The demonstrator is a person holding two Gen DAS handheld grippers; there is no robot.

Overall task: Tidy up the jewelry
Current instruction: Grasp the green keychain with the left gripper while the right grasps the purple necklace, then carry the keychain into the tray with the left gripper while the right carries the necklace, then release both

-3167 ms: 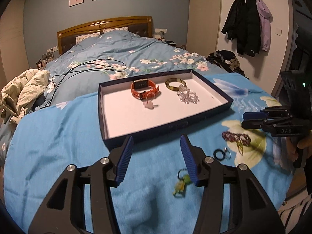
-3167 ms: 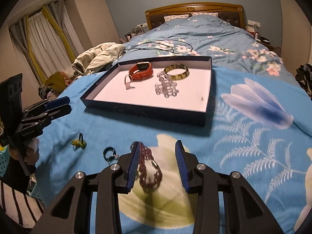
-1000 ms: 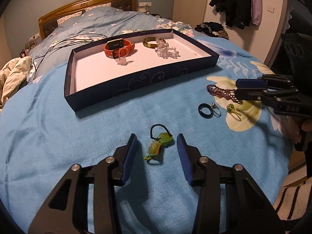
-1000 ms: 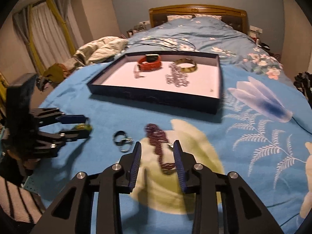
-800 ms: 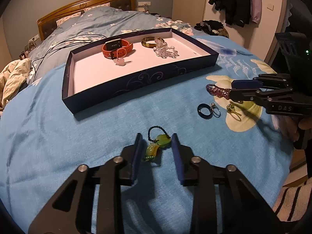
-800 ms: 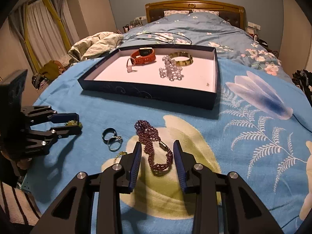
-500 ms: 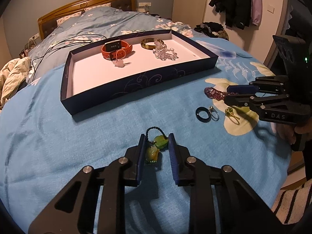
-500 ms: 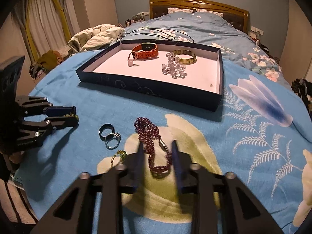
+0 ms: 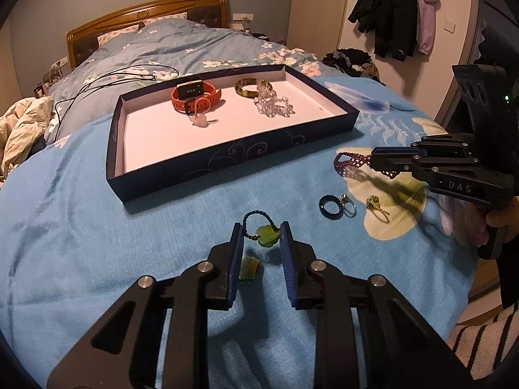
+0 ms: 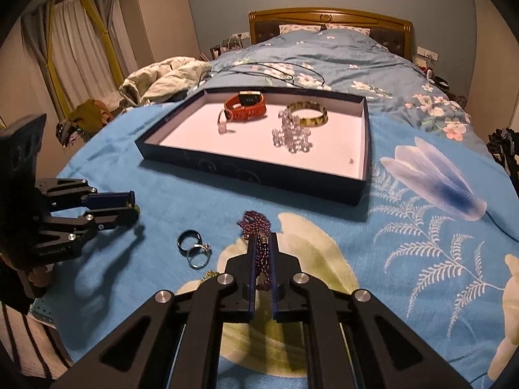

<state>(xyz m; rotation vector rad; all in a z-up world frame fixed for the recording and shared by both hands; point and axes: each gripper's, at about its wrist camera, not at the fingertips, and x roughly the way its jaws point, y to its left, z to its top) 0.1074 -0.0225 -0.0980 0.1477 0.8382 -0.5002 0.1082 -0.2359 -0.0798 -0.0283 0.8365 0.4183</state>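
A dark blue tray [image 9: 233,155] with a white floor holds an orange watch [image 9: 194,97], a green-gold bangle [image 9: 248,87] and a clear bead bracelet [image 9: 274,105]. My left gripper [image 9: 259,236] is shut on a green jade pendant [image 9: 267,235] with a black cord loop and holds it just above the blue cloth. My right gripper [image 10: 262,243] is shut on a purple beaded bracelet [image 10: 256,223], which also shows in the left wrist view [image 9: 350,162]. A black ring [image 9: 330,206], a silver ring [image 9: 348,203] and a green-gold charm [image 9: 374,204] lie on the cloth between the grippers.
The tray [image 10: 259,171] sits on a blue floral cloth at the foot of a bed. A black cable [image 9: 123,77] lies on the quilt behind it. Crumpled bedding [image 10: 162,77] is at the left. Coats [image 9: 392,9] hang on the right wall.
Both grippers have closed: the left on the jade pendant, the right on the purple bracelet. The pendant is now raised slightly off the cloth.
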